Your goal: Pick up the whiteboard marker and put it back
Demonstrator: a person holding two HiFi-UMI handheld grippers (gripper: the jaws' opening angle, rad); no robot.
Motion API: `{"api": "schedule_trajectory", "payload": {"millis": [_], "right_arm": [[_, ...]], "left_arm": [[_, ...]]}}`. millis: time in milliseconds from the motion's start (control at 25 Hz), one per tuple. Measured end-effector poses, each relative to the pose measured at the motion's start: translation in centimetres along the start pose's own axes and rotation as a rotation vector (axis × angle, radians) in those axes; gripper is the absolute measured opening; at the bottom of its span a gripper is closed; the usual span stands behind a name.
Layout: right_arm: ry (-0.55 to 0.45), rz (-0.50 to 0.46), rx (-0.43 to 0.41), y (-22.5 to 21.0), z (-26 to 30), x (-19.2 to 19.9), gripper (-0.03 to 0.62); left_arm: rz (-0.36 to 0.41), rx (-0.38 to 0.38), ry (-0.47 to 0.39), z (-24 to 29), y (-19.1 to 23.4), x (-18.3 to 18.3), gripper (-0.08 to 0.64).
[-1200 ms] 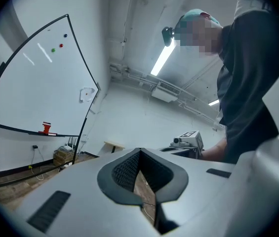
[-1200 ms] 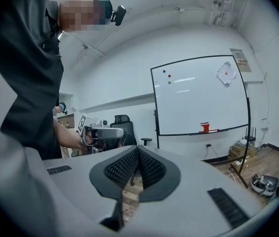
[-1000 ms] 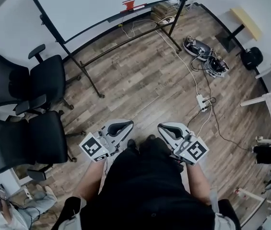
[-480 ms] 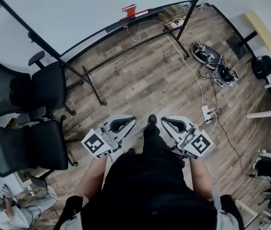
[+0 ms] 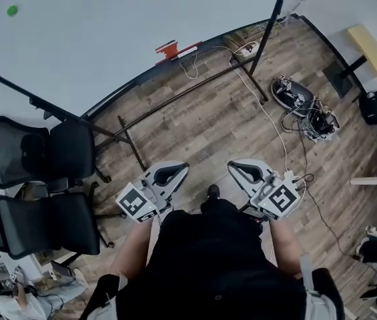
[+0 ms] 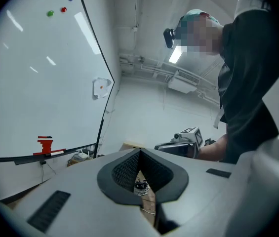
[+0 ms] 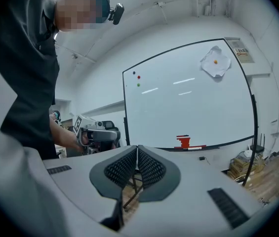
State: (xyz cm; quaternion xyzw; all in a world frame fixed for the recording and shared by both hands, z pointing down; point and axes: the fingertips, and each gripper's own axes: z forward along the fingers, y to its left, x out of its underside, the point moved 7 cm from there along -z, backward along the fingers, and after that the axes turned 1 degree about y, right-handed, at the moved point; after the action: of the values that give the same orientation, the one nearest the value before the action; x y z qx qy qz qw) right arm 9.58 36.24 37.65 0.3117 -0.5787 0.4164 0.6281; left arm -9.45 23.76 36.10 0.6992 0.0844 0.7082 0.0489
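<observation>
The whiteboard marker [image 5: 189,48], white with a red end, lies on the whiteboard's tray [image 5: 141,79] beside a red eraser [image 5: 170,49]. It also shows in the left gripper view as the marker [image 6: 56,153] and in the right gripper view as the marker [image 7: 194,146]. My left gripper [image 5: 175,171] and right gripper [image 5: 239,168] are held at waist height, well short of the board. Both are shut with nothing between their jaws. The left gripper [image 6: 139,152] points toward the board's right edge. The right gripper [image 7: 137,148] faces the board squarely.
Two black office chairs [image 5: 41,155] [image 5: 41,225] stand at the left. The board's black stand legs [image 5: 125,139] cross the wood floor ahead. Cables and a power strip [image 5: 288,175] lie at the right, with shoes [image 5: 291,92] and a yellow bench [image 5: 371,45] beyond.
The person has stepped forward, so the whiteboard and its tray are nearer and larger. Both grippers keep the same shut pose in front of the body.
</observation>
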Motion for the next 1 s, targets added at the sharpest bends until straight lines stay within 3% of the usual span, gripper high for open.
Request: {"api": "schedule_trajectory", "payload": {"millis": [440, 760, 1000], "right_arm": [[0.017, -0.024, -0.092, -9.2, 4.6, -1.1, 0.020], [0.076, -0.039, -0.055, -15.7, 9.9, -1.5, 0.020], [0.059, -0.055, -0.040, -20.4, 15.2, -4.2, 0.020]], "left_arm": [[-0.004, -0.075, -0.003, 5.5, 6.6, -1.1, 0.006], [-0.015, -0.062, -0.025, 8.4, 15.4, -1.8, 0.006], [-0.021, -0.034, -0.042, 10.4, 22.7, -4.2, 0.006]]}}
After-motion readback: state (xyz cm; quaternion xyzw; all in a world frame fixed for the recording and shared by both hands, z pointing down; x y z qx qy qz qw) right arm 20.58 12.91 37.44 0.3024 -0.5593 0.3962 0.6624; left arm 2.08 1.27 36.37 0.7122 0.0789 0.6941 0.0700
